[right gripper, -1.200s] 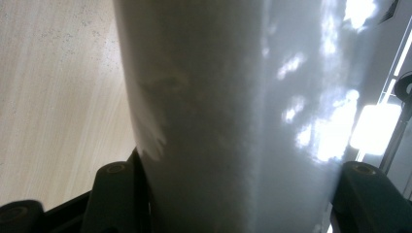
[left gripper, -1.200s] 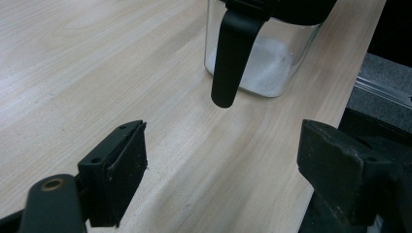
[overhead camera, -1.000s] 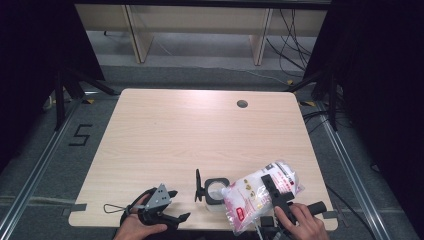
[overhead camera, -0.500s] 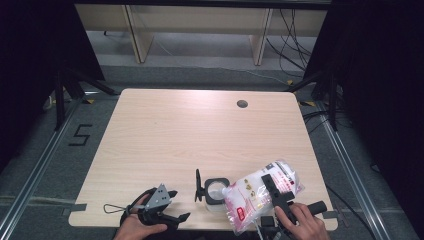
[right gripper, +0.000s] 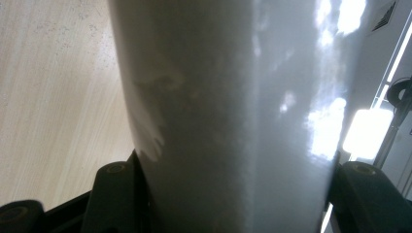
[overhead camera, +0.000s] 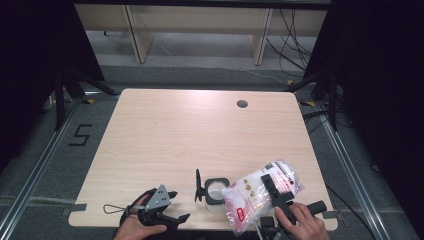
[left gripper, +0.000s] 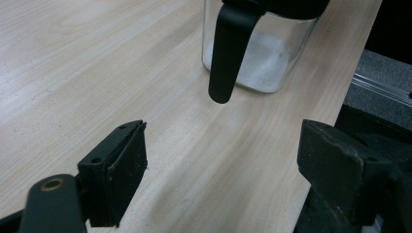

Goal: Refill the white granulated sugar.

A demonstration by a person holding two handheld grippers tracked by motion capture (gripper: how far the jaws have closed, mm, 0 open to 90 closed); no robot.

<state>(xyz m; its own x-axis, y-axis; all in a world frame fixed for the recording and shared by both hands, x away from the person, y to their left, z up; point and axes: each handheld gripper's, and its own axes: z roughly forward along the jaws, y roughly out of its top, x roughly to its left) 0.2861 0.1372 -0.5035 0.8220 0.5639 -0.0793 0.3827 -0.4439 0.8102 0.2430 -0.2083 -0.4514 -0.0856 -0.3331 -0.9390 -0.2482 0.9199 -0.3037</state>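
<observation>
A clear plastic bag of white powder [overhead camera: 250, 197] with a red label lies tilted over the table's front right edge. My right gripper [overhead camera: 270, 187] is shut on the bag; in the right gripper view the bag [right gripper: 233, 116] spans the gap between both black jaws. A small glass jar [overhead camera: 216, 192] with a little white powder inside stands just left of the bag, its black lid [overhead camera: 198, 185] flipped up. My left gripper [overhead camera: 177, 206] rests at the front left, open and empty. It points at the jar [left gripper: 262, 58], whose hanging lid [left gripper: 227, 53] is close ahead.
The light wooden table [overhead camera: 200, 130] has a round cable hole [overhead camera: 242, 104] near its far right. A shelf unit [overhead camera: 200, 30] and cables stand beyond the far edge. Dark curtains flank both sides, and a floor mark reads 5 [overhead camera: 80, 135].
</observation>
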